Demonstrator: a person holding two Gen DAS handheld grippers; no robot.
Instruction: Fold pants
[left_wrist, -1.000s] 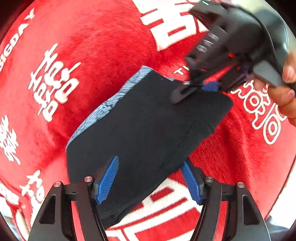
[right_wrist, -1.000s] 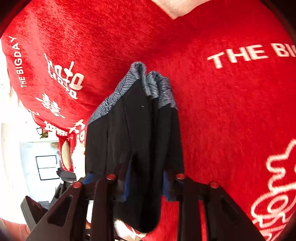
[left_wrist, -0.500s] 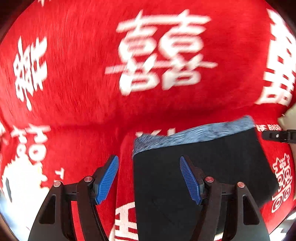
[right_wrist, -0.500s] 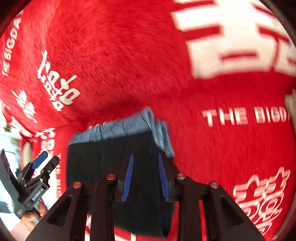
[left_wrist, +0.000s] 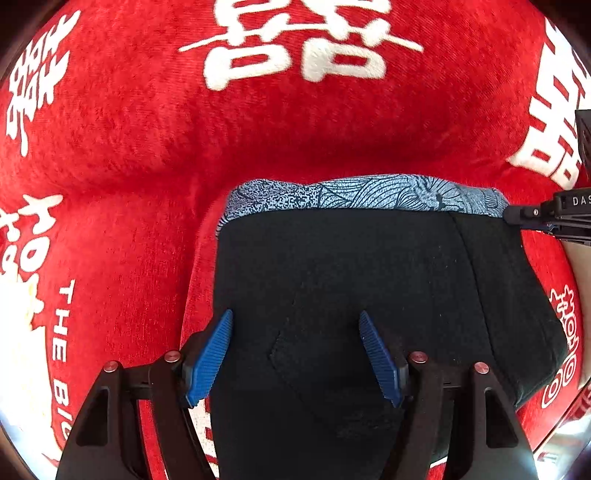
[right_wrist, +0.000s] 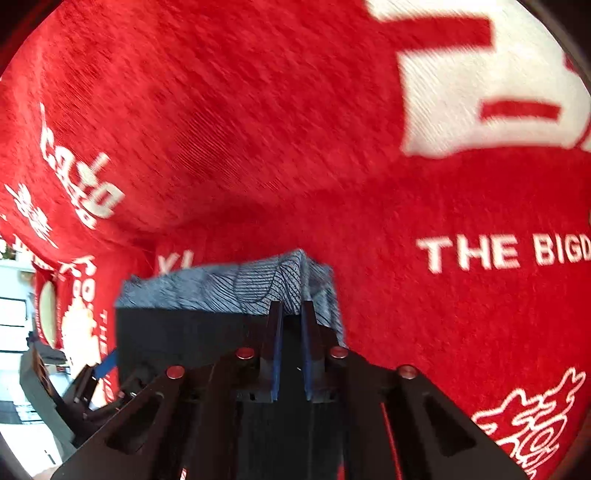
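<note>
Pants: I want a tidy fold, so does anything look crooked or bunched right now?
Nothing stands out. The black pants lie flat on the red cloth, and the patterned waistband runs fairly straight. The right gripper pinches its corner.

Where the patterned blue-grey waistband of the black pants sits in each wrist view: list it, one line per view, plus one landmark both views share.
Left wrist: the waistband runs across the centre, above the black cloth, beyond the left gripper.
Right wrist: the waistband lies low and left of centre, just ahead of the right gripper.
Shared landmark: the red blanket with white lettering.
</note>
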